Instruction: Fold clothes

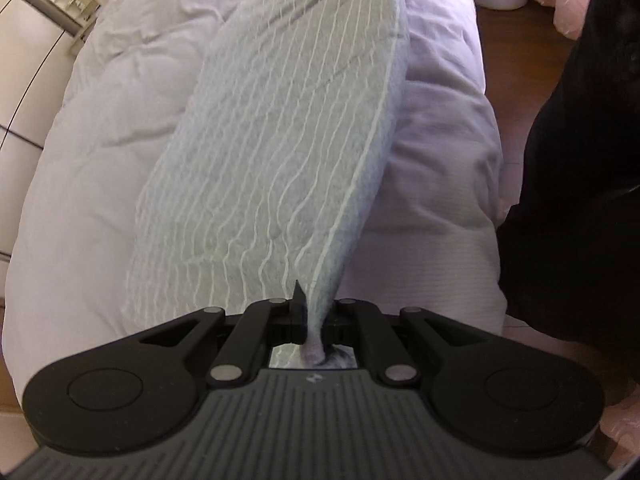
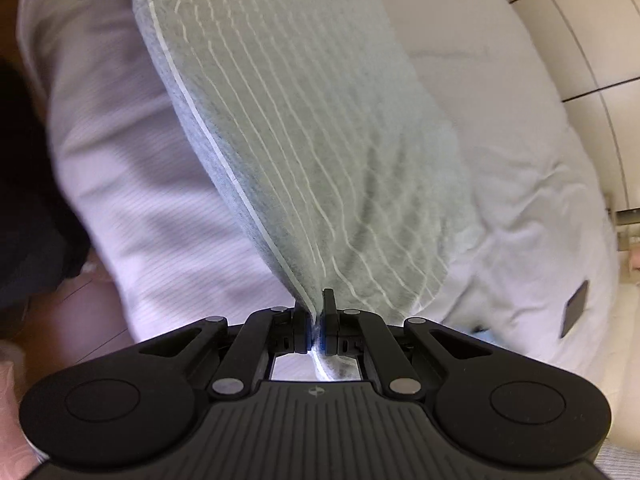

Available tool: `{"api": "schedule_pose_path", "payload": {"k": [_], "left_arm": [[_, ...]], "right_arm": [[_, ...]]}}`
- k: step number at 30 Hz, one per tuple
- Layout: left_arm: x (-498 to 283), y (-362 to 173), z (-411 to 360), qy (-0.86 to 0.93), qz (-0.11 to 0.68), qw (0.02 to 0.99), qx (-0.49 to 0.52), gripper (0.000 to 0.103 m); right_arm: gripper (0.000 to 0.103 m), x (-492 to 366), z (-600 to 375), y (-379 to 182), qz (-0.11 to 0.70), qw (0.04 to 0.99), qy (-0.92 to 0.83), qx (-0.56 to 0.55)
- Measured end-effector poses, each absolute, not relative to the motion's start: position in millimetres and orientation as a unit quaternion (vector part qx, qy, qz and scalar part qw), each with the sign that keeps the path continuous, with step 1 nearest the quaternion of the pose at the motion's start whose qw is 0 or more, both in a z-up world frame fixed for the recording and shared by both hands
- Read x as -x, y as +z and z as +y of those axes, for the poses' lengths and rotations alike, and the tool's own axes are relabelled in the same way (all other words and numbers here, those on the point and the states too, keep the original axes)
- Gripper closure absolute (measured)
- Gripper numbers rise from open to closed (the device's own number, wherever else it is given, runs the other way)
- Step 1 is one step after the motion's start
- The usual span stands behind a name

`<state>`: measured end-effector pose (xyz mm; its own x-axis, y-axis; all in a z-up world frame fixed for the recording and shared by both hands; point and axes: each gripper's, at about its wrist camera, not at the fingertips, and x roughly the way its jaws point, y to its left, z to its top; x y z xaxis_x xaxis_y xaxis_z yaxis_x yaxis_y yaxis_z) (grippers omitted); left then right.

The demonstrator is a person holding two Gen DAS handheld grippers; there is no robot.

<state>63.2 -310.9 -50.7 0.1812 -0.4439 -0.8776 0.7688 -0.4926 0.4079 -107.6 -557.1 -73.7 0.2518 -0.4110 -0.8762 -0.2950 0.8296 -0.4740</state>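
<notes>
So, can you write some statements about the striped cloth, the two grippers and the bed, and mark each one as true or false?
1. The left gripper is shut on the striped cloth. True.
2. The right gripper is open and holds nothing. False: it is shut on an edge of the same cloth.
3. The cloth is grey-green with thin white stripes. True.
4. The cloth lies folded in a neat square on the bed. False: it is stretched out between the two grippers above the duvet.
5. The duvet under the cloth is dark blue. False: it is pale, with a lilac tint.
</notes>
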Motion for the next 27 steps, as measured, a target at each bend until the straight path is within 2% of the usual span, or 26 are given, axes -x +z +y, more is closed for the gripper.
{"api": "schedule_pose_path", "payload": {"k": [2,5,7,8,10,17,20,26,27], "left_arm": [[-65.0,-57.1,-314.1,-0.619,0.147,0.479,-0.605,0.099],[-68.4,-58.6,-313.8,-0.614,0.158,0.472,-0.612,0.089],[-70.9,-51.8,-307.8,-0.616,0.161,0.467,-0.614,0.085],[-72.5,-47.5,-303.8,-0.616,0.158,0.466,-0.615,0.084],[-78.3,-40.0,-294.7,-0.617,0.152,0.462,-0.619,0.079],[-125.0,-28.2,-283.3,-0.616,0.105,0.452,-0.636,0.075],[-160.4,-31.5,-287.8,-0.624,0.060,0.448,-0.637,0.073],[-235.5,-60.5,-300.4,-0.658,-0.083,0.408,-0.627,0.053],[-243.7,-68.6,-301.7,-0.663,-0.110,0.396,-0.626,0.047]], "right_arm": [[0.101,109.1,-558.8,-80.8,0.607,0.739,-0.041,0.291],[0.101,113.4,-556.6,-90.3,0.607,0.736,-0.049,0.297],[0.086,122.8,-549.3,-97.1,0.612,0.729,-0.053,0.301],[0.083,128.1,-548.1,-97.7,0.614,0.729,-0.056,0.297],[0.081,137.2,-544.3,-99.8,0.620,0.728,-0.068,0.285],[0.075,148.7,-504.9,-77.2,0.626,0.740,-0.126,0.214],[0.070,134.9,-482.8,-67.0,0.620,0.748,-0.145,0.185],[0.063,83.7,-432.6,-40.3,0.610,0.754,-0.211,0.121],[0.061,73.3,-422.5,-35.6,0.608,0.754,-0.225,0.110]]}}
